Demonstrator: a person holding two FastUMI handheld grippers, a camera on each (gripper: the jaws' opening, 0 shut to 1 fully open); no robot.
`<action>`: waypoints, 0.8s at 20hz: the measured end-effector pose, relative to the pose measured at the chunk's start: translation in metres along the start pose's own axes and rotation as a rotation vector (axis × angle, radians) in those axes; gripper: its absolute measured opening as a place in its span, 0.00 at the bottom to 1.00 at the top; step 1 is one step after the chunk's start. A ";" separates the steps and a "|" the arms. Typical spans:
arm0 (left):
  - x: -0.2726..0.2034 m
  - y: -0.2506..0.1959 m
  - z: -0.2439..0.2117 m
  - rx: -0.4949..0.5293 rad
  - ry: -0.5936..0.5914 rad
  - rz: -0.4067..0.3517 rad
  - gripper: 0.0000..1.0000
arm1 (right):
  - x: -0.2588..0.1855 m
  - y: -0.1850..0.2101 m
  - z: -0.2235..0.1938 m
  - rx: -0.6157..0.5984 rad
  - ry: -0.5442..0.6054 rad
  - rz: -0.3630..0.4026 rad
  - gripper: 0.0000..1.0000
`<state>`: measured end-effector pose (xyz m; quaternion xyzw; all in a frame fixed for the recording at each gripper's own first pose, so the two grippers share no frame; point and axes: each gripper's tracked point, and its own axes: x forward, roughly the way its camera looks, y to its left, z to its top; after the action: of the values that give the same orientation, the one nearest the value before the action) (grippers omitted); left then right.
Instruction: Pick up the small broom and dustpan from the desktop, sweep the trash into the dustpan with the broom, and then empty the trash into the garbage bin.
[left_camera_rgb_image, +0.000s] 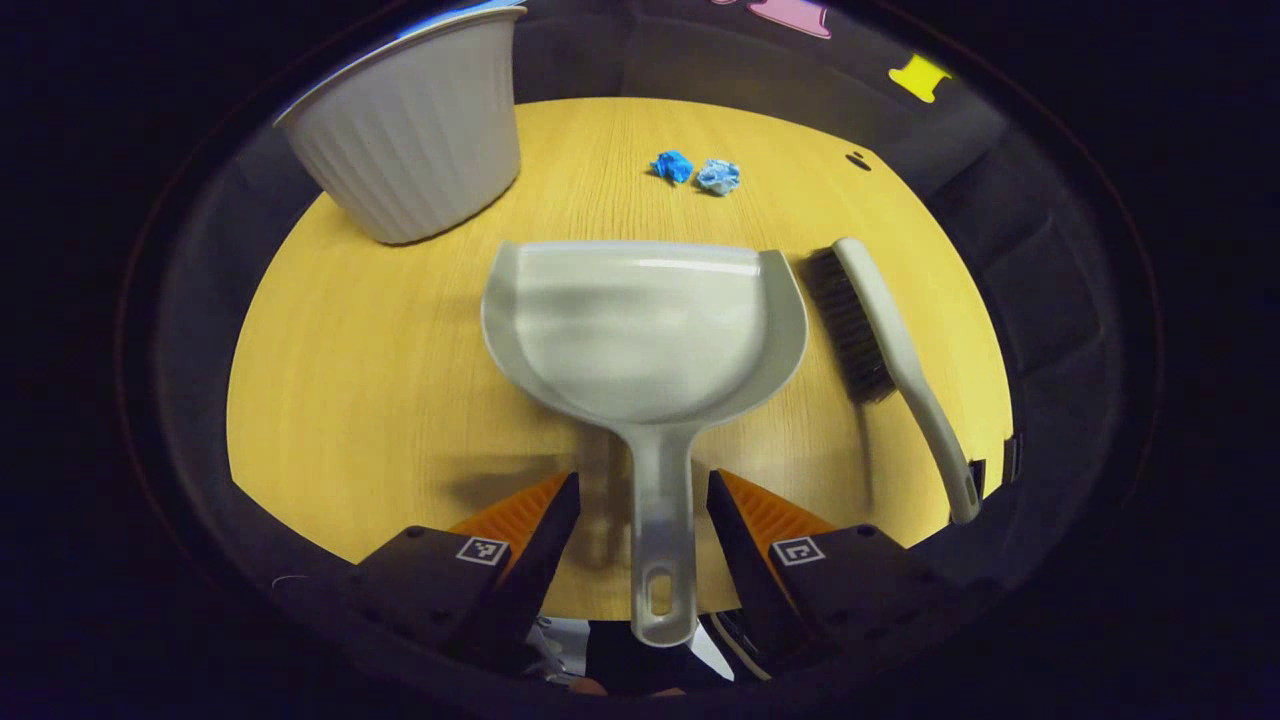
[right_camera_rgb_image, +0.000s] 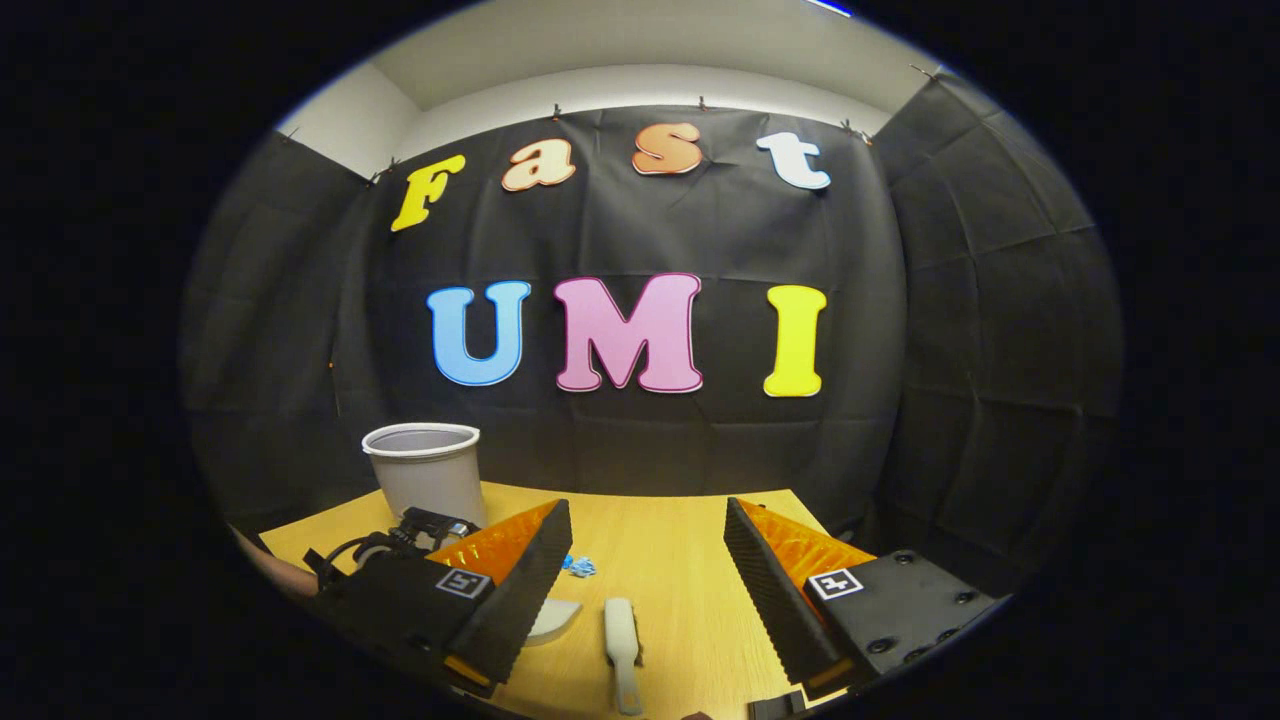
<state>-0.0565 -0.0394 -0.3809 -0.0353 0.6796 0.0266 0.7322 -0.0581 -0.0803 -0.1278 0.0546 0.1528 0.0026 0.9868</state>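
Observation:
A grey dustpan (left_camera_rgb_image: 640, 330) lies flat on the wooden desk (left_camera_rgb_image: 380, 400), its handle (left_camera_rgb_image: 660, 540) running back between the fingers of my left gripper (left_camera_rgb_image: 643, 500). That gripper is open, with a gap on each side of the handle. To the pan's right lies the small broom (left_camera_rgb_image: 880, 320), bristles toward the pan. Two crumpled blue paper balls (left_camera_rgb_image: 695, 172) sit beyond the pan. My right gripper (right_camera_rgb_image: 648, 560) hangs open above the desk; the broom (right_camera_rgb_image: 622, 640) lies below, between its fingers, apart from them. A corner of the dustpan (right_camera_rgb_image: 555, 620) and the blue trash (right_camera_rgb_image: 578, 567) show there too.
A white ribbed garbage bin (left_camera_rgb_image: 410, 130) stands at the desk's far left corner, seen also as the bin (right_camera_rgb_image: 425, 470) in the right gripper view. The left gripper's body (right_camera_rgb_image: 400, 540) and a hand (right_camera_rgb_image: 270, 572) are at the lower left there. Black cloth walls surround the desk.

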 end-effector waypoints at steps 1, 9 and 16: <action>0.005 -0.002 0.007 -0.004 0.020 0.001 0.78 | 0.001 0.003 -0.012 0.021 0.037 0.029 0.98; 0.019 -0.005 0.030 -0.033 0.164 0.045 0.64 | -0.006 -0.014 -0.050 0.063 0.221 0.049 0.99; 0.017 0.000 0.029 -0.006 0.194 0.021 0.31 | 0.004 0.006 -0.077 0.103 0.367 0.075 0.99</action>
<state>-0.0263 -0.0368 -0.3955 -0.0327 0.7477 0.0327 0.6625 -0.0774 -0.0661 -0.2014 0.1091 0.3281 0.0412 0.9374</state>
